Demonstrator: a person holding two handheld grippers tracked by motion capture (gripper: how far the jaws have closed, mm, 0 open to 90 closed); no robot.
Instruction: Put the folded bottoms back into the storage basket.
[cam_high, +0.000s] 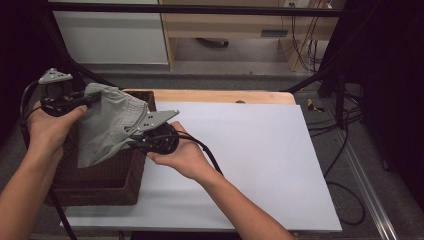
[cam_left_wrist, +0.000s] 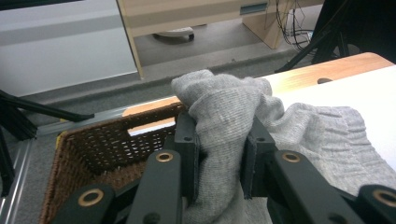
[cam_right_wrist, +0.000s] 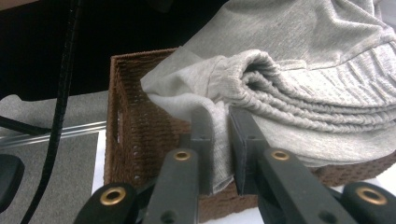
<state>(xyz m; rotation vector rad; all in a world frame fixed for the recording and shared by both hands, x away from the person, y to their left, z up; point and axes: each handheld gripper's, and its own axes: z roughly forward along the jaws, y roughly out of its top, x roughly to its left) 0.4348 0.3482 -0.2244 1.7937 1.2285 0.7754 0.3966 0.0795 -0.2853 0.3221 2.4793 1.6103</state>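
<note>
White counter holds a brown basket; above it, left hand-held gripper and right hand-held gripper each pinch the grey cloth.

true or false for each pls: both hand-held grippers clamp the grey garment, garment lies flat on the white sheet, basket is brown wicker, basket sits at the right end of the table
1. Both the left hand-held gripper and the right hand-held gripper clamp the grey garment. True.
2. The garment lies flat on the white sheet. False: it hangs bunched over the basket.
3. The basket is brown wicker. True.
4. The basket sits at the table's right end. False: it sits at the left end.
</note>
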